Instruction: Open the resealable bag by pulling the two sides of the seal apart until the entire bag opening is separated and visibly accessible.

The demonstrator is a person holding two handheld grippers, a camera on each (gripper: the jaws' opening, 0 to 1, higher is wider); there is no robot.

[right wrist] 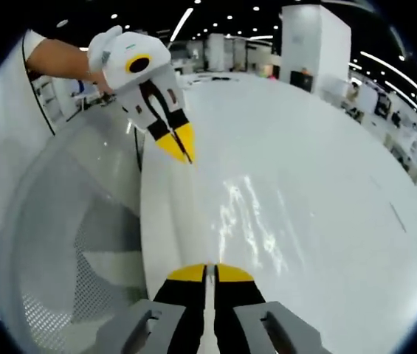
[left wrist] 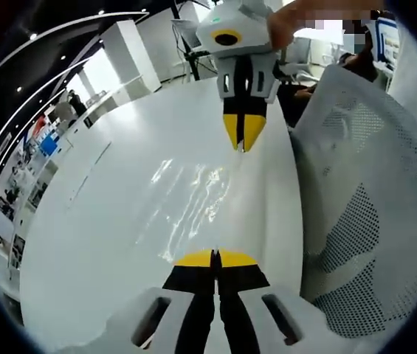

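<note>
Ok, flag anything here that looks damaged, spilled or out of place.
Nothing stands out. The clear resealable bag hangs stretched between the left gripper and right gripper above the white table; both are shut on its edges. No tear or spill shows.

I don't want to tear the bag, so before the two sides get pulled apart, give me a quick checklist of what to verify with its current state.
1. Left hand-held gripper shut on the near edge of the clear bag: ok.
2. Right hand-held gripper shut on the opposite edge: ok.
3. Bag held up between the two, above the white table: ok.
4. Each gripper holding only one wall of the seal: cannot tell, the plastic is too clear.
5. Seal already parted anywhere: cannot tell.
6. White mesh chair beside the table, close to the pulling path: not ok, keep clear.
</note>
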